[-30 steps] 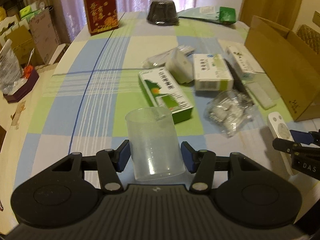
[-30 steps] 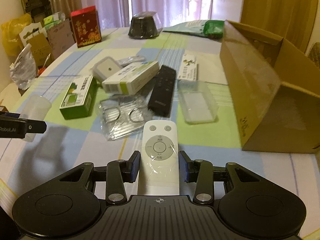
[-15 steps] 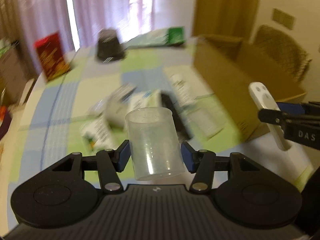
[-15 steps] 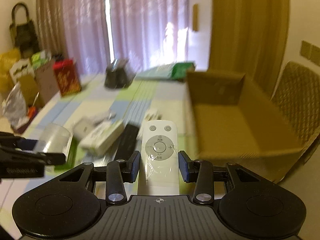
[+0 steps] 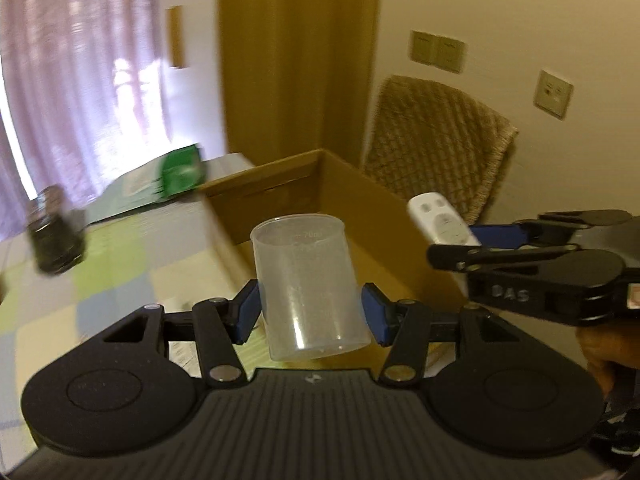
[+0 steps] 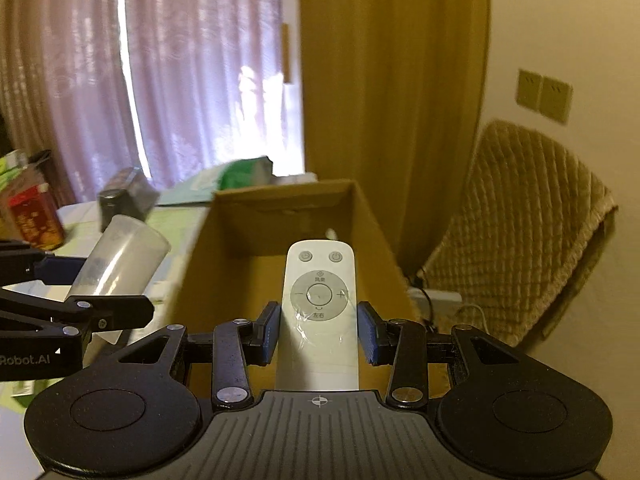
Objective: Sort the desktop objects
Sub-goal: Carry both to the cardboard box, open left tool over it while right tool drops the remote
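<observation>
My left gripper (image 5: 310, 312) is clamped on a translucent plastic measuring cup (image 5: 308, 288), tilted between its blue pads, raised before the open brown cardboard box (image 5: 344, 196). Only its camera shows my hand (image 5: 608, 356) at the right edge. My right gripper (image 6: 319, 332) pinches a white oval-buttoned remote control (image 6: 319, 312), film-wrapped, pointing over the box.

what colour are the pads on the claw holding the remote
Blue pads, gripping the white remote; clearest in the right wrist view.
</observation>
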### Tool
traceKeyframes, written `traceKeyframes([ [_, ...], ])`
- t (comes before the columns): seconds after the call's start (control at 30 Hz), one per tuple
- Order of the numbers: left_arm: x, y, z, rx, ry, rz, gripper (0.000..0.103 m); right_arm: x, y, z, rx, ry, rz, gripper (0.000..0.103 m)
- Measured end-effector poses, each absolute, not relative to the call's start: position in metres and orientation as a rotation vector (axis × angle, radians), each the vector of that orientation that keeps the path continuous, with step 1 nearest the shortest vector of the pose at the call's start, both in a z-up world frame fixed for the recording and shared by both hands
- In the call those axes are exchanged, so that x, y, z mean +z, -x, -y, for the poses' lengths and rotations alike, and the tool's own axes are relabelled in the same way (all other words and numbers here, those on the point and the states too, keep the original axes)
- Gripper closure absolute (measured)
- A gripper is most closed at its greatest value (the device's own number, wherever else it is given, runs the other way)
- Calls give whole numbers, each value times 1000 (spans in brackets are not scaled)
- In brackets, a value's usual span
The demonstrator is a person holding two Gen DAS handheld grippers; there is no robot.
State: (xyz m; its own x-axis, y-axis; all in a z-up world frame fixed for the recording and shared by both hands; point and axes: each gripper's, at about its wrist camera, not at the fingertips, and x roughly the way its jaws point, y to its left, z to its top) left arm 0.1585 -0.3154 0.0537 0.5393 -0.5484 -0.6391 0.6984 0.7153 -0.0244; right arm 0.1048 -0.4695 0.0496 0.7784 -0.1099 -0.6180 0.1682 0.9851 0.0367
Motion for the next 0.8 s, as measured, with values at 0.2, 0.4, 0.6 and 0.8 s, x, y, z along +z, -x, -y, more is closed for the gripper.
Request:
traceKeyframes([
  [0.2,10,-183,362,-798,-372,-709,53,28,-118,499,-162,-102,-703,63],
  [0.4,-21,-192,377,-809,-458,-732,52,10,-124,506,-143,-92,-724,63],
  [0.6,-23,-193,372,-789,-462,-710,37,-2,-136,504,-129,-93,-745,63],
  [0.8,-8,-191,358,-767,-461,-673,37,-7,-149,503,-115,-97,-763,63],
])
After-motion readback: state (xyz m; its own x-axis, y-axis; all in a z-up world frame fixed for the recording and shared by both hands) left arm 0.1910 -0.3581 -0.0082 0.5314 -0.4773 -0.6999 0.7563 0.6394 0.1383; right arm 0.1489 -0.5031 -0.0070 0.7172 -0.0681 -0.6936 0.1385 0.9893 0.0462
